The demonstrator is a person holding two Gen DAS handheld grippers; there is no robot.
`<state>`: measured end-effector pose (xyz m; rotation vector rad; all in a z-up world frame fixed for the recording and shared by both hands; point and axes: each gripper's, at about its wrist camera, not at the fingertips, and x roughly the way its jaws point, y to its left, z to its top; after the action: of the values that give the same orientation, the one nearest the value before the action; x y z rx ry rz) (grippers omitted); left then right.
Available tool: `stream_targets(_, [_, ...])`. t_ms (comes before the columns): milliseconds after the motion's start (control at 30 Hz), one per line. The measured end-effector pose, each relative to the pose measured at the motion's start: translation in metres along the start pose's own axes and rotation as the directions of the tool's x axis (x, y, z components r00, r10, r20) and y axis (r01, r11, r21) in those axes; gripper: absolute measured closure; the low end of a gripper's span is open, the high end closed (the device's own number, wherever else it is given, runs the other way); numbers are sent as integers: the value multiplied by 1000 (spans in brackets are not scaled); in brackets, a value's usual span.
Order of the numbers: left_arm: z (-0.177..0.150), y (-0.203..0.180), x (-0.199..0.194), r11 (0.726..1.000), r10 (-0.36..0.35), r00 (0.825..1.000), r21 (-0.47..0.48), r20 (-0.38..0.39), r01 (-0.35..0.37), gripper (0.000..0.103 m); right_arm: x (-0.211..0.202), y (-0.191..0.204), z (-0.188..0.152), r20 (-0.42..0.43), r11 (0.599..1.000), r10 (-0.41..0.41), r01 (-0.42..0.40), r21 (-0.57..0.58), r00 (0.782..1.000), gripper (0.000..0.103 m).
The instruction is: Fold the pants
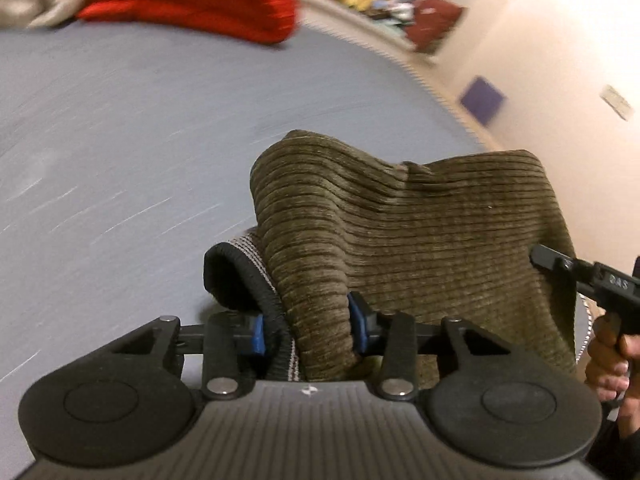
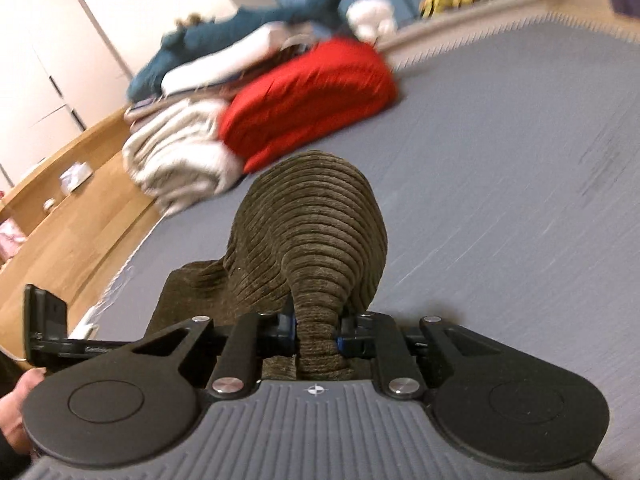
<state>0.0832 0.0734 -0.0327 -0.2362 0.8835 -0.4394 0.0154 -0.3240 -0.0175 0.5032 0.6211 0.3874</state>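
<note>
We take the grey mattress [image 1: 120, 128] as our landmark. The olive corduroy pants [image 1: 400, 240] hang above it, lifted clear of its surface in both wrist views and bunched between our two grippers.

Our left gripper [image 1: 308, 328] has its blue pads on either side of the thick waistband end — the black elastic band and its striped lining sit against the left pad, the corduroy against the right one, so it is grasping the pants. Our right gripper [image 2: 316, 336] is clenched hard on a narrow gathered twist of the same cloth, which balloons out into a rounded hump just beyond the fingers. From the left wrist view, the right gripper's black frame and the hand [image 1: 612, 356] holding it show at the pants' right edge.

At the far end of the mattress lies a folded red garment [image 2: 308, 96], with a cream blanket [image 2: 180, 152] just beside it and a blue shark plush [image 2: 240, 36] behind them — all well apart from the pants. A wooden floor [image 2: 72, 208] runs along the mattress's left side.
</note>
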Motion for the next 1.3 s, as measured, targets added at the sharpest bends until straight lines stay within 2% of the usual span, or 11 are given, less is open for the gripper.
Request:
stream_targets(233, [20,-83,62,989,-71,992,134,109,56,59,-23,-82,51,111,985,-171,172,-2,979,85])
stream_targets(333, [19,-95,87,990,40,994,133,97,-53,51,3,-117,59,59,964,-266,265,26,962,65])
stream_targets(400, [19,-92,92,986,124,987,98,98,-133,46,10,-140,57,34,906,-421,417,76,907,57])
stream_targets(467, [19,-89,79,979,184,972,62,145,-195,44,3,-154,57,24,870,-475,466,158,879,57])
stream_targets(600, [17,-110,46,940,217,944,207,250,-271,43,-6,-132,60,8,907,-416,414,74,910,57])
stream_targets(733, [-2,-139,30,916,5,982,392,191,-81,48,-4,-82,48,-47,940,-316,306,-151,948,56])
stream_targets(833, [-24,-153,42,853,-78,997,519,17,58,60,-1,-60,26,-86,925,-273,237,-297,958,56])
stream_targets(933, [-53,-147,73,796,68,981,603,-179,55,62,11,-68,-2,-278,926,-294,200,-319,914,57])
stream_targets(1033, [-74,-151,74,724,95,983,689,-160,42,61,6,-58,-22,-310,876,-301,133,-463,902,56])
stream_targets(1167, [-50,-150,70,777,68,974,623,-218,85,61,-3,-63,-23,-332,880,-277,99,-465,902,56])
stream_targets(1300, [-5,-143,53,864,-19,996,500,-82,58,60,-7,-55,-26,-324,864,-274,83,-496,906,56])
